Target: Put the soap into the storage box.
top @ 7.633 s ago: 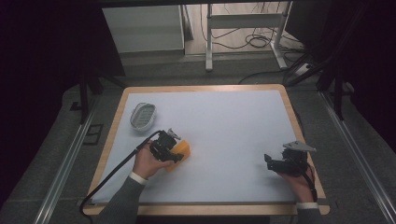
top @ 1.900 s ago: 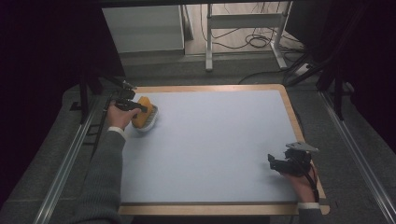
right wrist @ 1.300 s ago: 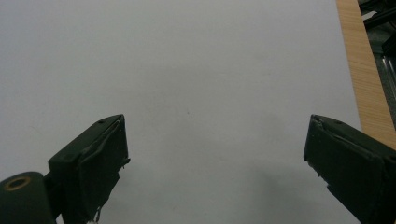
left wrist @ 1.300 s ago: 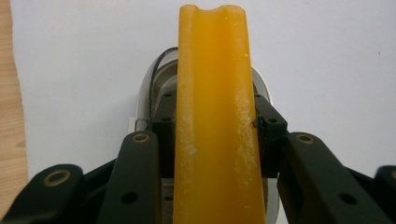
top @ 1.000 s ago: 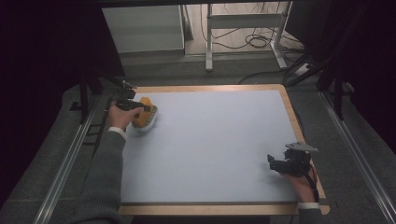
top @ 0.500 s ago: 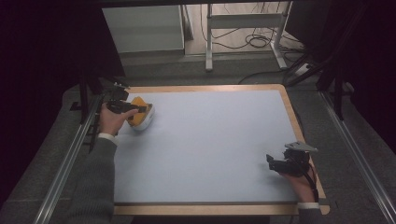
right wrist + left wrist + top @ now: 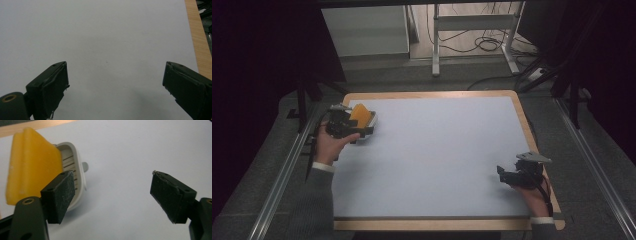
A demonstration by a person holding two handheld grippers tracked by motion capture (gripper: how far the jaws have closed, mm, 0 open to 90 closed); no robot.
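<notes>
Since earlier frame: left hand-held gripper (image 7: 111, 195) let go, jaws wide; yellow sponge (image 7: 32, 165) leans in white dish (image 7: 75, 167), bench (image 7: 437, 150) far-left corner; placing step seemingly done, retreat next; right hand-held gripper (image 7: 115, 87) wide, idle

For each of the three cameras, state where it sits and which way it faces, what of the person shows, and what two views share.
High view: fixed above the person's side, looking forward and down on the table; both forearms enter from the bottom, with the left gripper and the right gripper.
Left gripper view: rides that gripper, looking past its open jaws at the yellow sponge leaning in the white dish.
Right gripper view: rides the right gripper, facing bare white tabletop and the wooden edge.
Shared: sponge and dish appear in the high and left gripper views.
</notes>
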